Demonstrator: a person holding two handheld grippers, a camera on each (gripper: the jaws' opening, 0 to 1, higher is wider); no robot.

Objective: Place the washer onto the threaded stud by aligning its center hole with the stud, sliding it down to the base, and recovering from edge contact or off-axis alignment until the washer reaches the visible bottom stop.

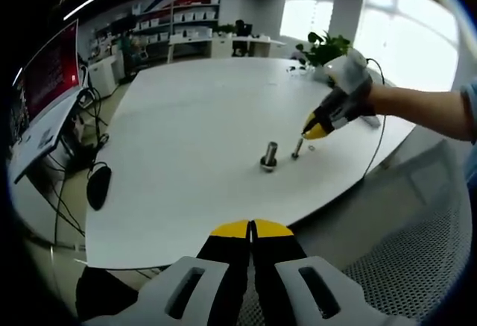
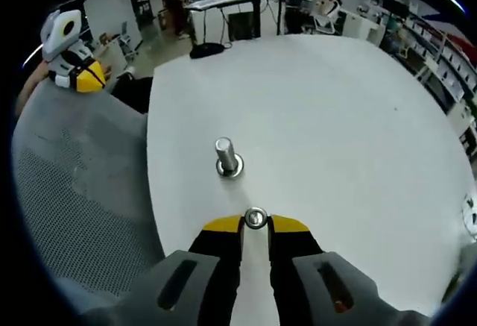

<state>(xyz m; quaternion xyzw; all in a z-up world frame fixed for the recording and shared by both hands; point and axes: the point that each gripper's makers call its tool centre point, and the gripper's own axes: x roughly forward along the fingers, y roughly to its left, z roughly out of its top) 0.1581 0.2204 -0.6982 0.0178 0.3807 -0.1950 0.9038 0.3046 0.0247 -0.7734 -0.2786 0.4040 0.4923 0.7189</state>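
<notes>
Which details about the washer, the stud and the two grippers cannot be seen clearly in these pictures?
- Small silver metal washer: in the right gripper view, the yellow-tipped right gripper covers its edges; its center hole is too small to judge.
- Short silver threaded stud: threads are too small and blurred; in the left gripper view too.
- Yellow-tipped left gripper: its body is cut off by the bottom edge.

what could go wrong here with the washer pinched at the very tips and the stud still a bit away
1. The right gripper holds the washer only by its edge at the fingertips, so it could slip or twist out before reaching the threaded stud.
2. The washer sits short of the stud and off its axis; lowering it now would likely catch the stud's top edge.
3. The stud stands free on the white table, with the left gripper away from it, so a bump might tip it.
</notes>
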